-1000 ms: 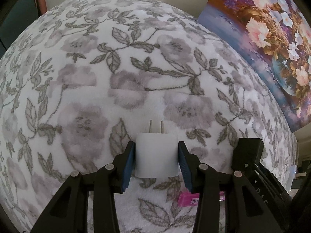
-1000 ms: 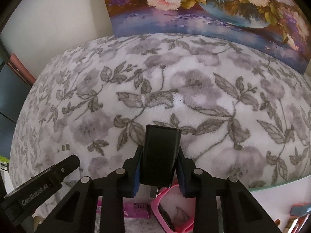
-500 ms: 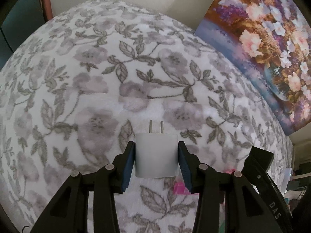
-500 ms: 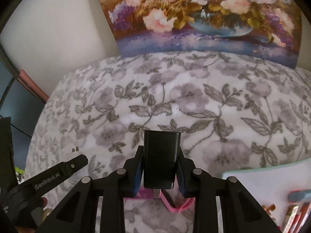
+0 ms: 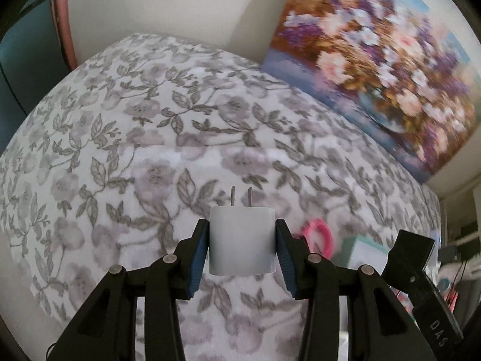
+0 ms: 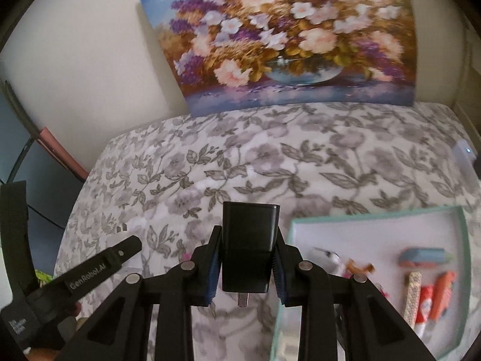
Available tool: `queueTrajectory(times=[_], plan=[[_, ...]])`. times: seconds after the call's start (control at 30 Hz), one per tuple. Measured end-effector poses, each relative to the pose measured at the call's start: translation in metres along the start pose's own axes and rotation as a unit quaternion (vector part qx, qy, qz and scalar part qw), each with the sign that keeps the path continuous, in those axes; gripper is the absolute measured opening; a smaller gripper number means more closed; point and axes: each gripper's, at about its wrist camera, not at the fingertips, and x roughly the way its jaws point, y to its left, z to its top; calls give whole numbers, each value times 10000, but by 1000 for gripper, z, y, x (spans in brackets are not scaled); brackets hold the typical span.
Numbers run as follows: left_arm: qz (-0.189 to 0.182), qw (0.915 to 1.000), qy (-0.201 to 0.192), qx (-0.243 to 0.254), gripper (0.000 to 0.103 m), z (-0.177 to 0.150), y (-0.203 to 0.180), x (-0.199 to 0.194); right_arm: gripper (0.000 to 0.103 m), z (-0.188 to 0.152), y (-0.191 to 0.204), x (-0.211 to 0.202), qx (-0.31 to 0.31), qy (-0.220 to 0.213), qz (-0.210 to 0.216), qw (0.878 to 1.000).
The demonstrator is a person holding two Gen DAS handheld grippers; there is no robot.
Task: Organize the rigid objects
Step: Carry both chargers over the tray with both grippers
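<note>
Where small items lie: mint-rimmed tray.

The white charger looked smooth matt plastic with bare metal prongs; the black charger was slightly glossy plastic. The flowered blanket was soft, fuzzy cloth.

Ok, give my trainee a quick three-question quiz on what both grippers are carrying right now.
1. True or false: the left gripper holds a white charger with its prongs pointing away from the camera.
2. What is clamped in the right gripper? A) pink ring B) black charger C) eraser
3. Fill in: the teal-rimmed tray lies to the ____ of the right gripper.

Key: 1 true; 2 B, the black charger; 3 right.
</note>
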Motion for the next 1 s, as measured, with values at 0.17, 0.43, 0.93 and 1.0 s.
queueTrajectory(times=[0.17, 0.43, 0.93, 1.0], plan=[[-153, 9996, -93, 213, 45, -23, -18, -19, 32, -18, -21, -25, 158, -17, -108, 9998], [-322, 9965, -22, 772, 45, -62, -56, -31, 32, -45, -60, -52, 447, 20, -399, 9982], [-613, 9801, 444, 1834, 45, -131, -119, -31, 32, -89, -126, -77, 898, 267, -973, 9908], [-628, 9755, 536, 2040, 45, -140, -130, -28, 32, -92, -135, -71, 1016, 363, -1002, 9891]])
